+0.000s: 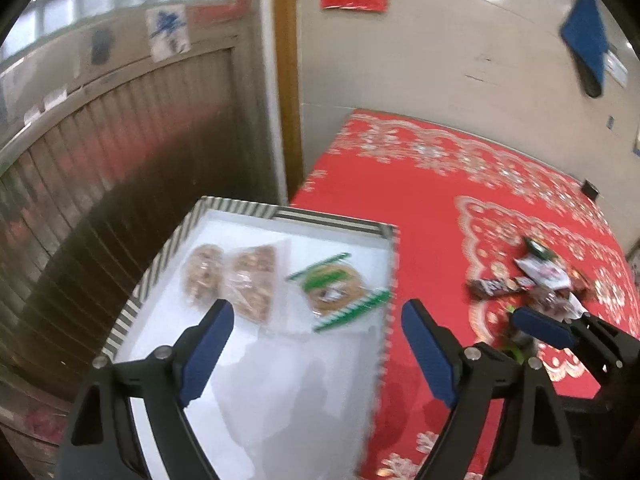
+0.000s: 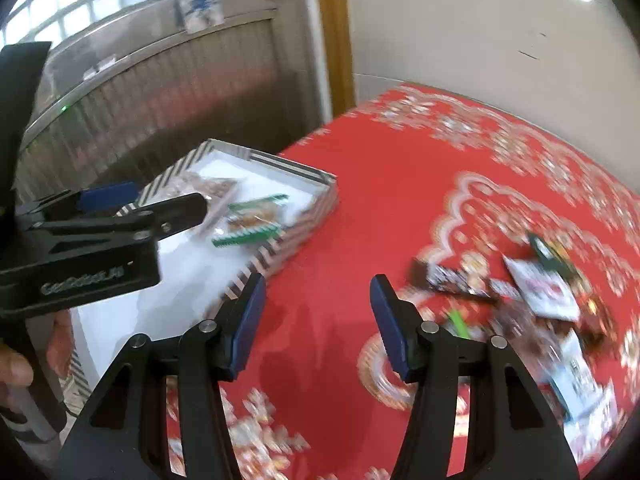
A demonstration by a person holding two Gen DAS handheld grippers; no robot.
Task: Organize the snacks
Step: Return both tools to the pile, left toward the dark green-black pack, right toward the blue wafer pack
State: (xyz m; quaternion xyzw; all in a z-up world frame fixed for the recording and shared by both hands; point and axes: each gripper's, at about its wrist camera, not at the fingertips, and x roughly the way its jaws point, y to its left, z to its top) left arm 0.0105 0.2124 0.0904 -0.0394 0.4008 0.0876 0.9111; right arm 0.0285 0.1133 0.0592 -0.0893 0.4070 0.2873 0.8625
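A striped box with a white inside [image 1: 208, 216] [image 2: 288, 248] sits at the left edge of the red patterned tablecloth. In it lie two clear packs of brown nut snacks [image 1: 232, 276] and a round cookie in a green and white wrapper [image 1: 336, 288] [image 2: 252, 220]. My left gripper [image 1: 318, 320] is open and empty, above the box. My right gripper [image 2: 318, 292] is open and empty, above the cloth to the right of the box. A pile of loose snacks [image 2: 536, 292] [image 1: 536, 276], with a dark chocolate bar [image 2: 452, 280], lies to the right.
The red tablecloth [image 2: 400, 180] covers the table up to a pale wall at the back. A ribbed metal shutter [image 1: 120, 152] and a wooden post [image 1: 286, 80] stand to the left behind the box. The right gripper's finger also shows in the left wrist view [image 1: 544, 326].
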